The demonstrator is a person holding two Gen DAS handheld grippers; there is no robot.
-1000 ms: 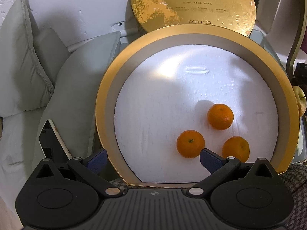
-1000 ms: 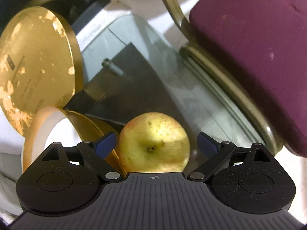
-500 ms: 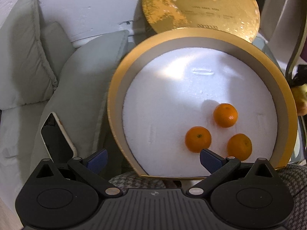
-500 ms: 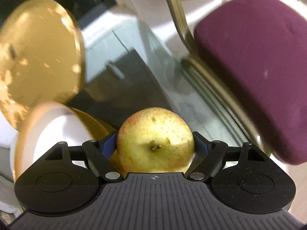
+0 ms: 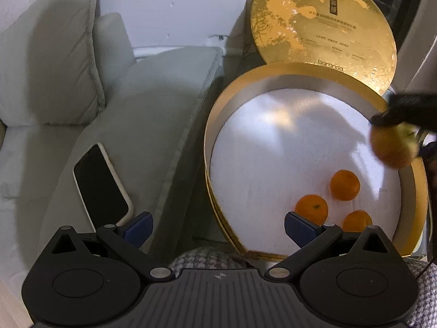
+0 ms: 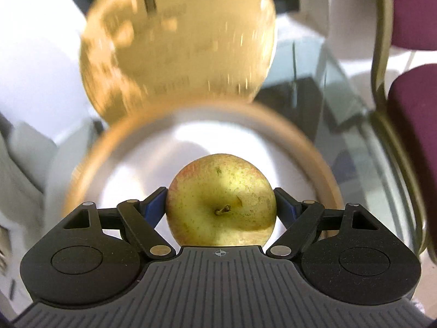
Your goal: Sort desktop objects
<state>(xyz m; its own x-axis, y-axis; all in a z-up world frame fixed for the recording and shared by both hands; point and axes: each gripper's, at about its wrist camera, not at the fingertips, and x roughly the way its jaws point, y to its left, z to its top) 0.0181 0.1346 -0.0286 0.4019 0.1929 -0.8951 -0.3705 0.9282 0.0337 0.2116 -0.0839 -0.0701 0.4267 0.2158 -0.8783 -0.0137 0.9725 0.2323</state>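
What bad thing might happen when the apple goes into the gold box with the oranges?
The apple is held only by its sides in the right gripper, so it might slip out and bounce. If it lands hard inside the gold box, it could roll into the three oranges and bump them.

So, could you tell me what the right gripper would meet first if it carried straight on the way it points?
Probably the white foam floor of the round gold box. The right gripper holds the apple facing it; blur leaves depth unclear.
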